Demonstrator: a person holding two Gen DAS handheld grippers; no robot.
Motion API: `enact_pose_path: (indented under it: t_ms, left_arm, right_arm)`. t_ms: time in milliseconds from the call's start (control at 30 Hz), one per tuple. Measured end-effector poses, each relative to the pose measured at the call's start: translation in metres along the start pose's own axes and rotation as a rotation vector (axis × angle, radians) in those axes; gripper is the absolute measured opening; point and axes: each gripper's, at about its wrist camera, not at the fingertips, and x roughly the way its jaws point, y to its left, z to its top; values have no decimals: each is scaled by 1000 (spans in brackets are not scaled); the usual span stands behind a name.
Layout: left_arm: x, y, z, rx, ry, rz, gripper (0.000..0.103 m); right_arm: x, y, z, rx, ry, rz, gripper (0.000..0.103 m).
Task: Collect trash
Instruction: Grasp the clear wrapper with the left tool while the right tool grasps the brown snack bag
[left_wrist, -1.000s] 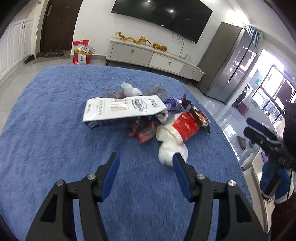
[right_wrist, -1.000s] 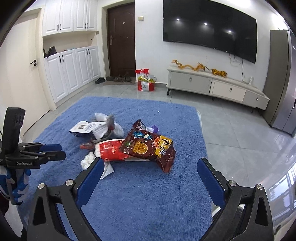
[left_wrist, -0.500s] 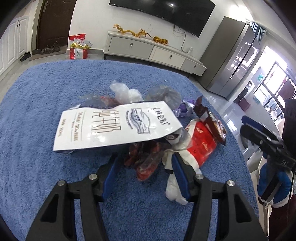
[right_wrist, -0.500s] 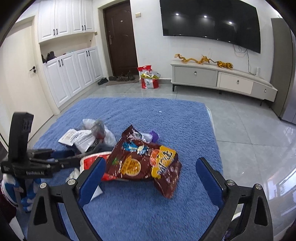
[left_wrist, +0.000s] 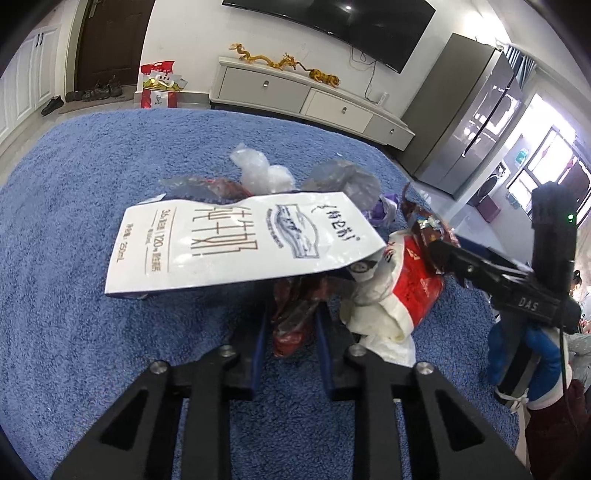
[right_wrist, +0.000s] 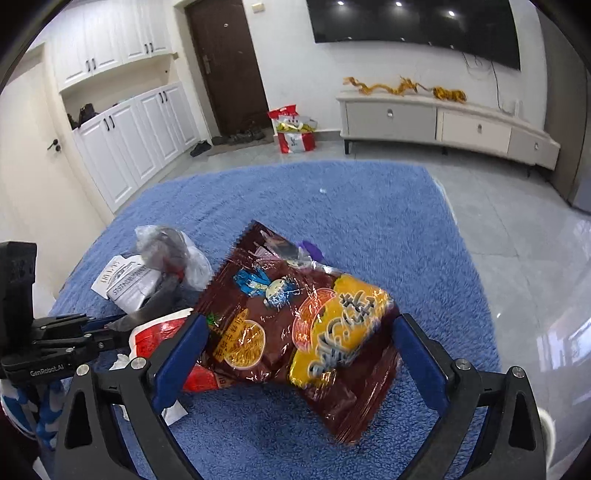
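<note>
Left gripper (left_wrist: 290, 325): jaws nearly closed on the red wrapper (left_wrist: 291, 317), just under the white pouch (left_wrist: 236, 243). Lift slowly. Right gripper (right_wrist: 301, 354): jaws wide apart, straddling the brown snack bag (right_wrist: 295, 332) beside that pouch; close gently.

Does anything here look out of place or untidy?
Yes. A heap of wrappers lies on the blue rug: a brown snack bag, a white pouch and crumpled plastic, piled askew over each other.
</note>
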Motion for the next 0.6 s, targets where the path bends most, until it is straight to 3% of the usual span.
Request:
enact_pose_path:
  t_ms: [100,400,600]
  left_arm:
    - [-2,3,-3,-3,-2,-5,16]
    - [-13,-6,-17,2,-5,-10,10]
    - [-30,-3,-28,-22,-9,-9,10]
  right_arm:
    - [1,-5,-2,27,0,26,83]
    - [-17,-2,-4,-8,-40,6,15]
    - [-29,4,-9,-36,-30,15,3]
